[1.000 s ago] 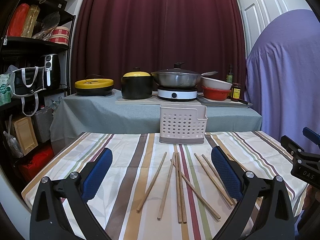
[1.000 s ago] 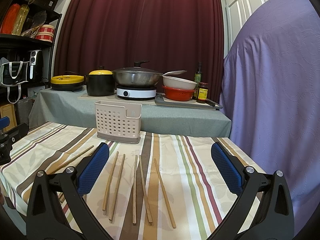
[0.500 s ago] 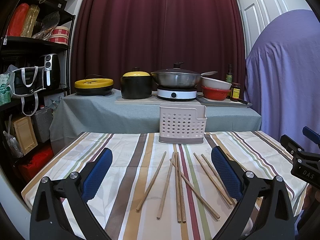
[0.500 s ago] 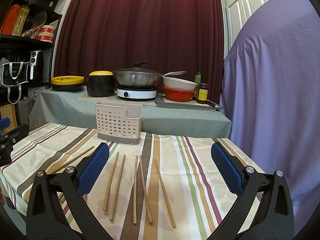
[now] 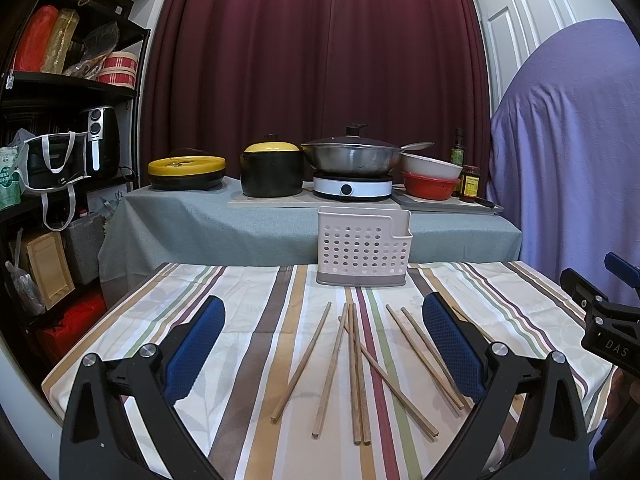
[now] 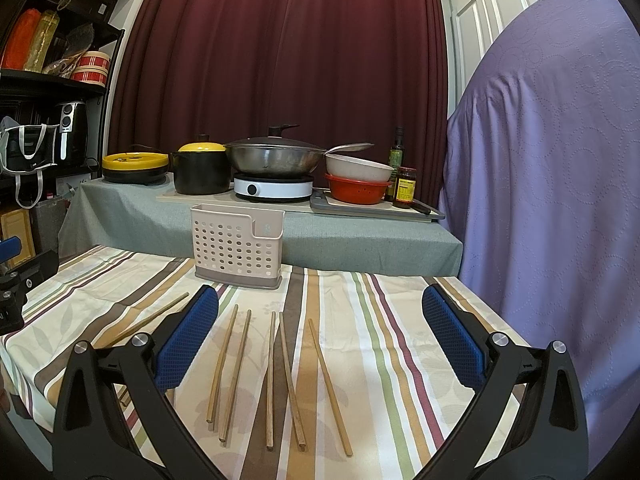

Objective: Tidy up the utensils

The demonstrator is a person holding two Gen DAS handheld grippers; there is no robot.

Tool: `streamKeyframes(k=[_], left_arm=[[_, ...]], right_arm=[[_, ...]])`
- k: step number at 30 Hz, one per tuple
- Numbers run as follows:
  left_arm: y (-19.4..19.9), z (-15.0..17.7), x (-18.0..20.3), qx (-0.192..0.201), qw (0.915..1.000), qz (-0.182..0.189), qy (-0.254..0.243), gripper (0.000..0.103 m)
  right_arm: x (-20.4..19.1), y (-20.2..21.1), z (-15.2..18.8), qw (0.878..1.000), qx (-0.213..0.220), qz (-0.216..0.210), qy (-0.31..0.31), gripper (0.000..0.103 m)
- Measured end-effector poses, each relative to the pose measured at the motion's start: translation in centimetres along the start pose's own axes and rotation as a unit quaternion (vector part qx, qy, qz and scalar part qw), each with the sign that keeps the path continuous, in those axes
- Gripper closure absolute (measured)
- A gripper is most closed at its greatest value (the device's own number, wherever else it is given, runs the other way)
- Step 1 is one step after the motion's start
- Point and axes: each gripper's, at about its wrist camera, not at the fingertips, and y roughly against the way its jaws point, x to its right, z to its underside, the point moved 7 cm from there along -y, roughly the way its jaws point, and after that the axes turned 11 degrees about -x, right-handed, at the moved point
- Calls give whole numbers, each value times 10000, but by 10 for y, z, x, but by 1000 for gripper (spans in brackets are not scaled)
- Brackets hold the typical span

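Both jaws spread wide, nothing held. Chopsticks [image 5: 352,372] loose, some crossed, near holder [image 5: 363,248]. Risk: left gripper [image 5: 324,356] pinches two sticks, or thin stick rolls away.

The right tool [image 6: 320,344] is wide open and holds nothing. Under it, wooden chopsticks [image 6: 272,376] lie flat on the striped desk [image 6: 400,340]. A white basket with holes [image 6: 238,246] stands behind them.
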Motion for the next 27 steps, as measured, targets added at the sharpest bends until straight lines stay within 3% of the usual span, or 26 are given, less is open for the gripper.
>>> streamKeyframes(k=[17,24,27], left_arm=[[-4,4,7,-83,10000,29,13,7],[-24,19,-7,-271,9996,-75,17,7],[-37,31,-17,-442,9989,-142,8,7]], right_arm=[[-2,1,-3,10000,-5,19,51,3],[3,-14,18,9999,-133,29,59,3],[7,-25,32,9996,-276,3,92,10]])
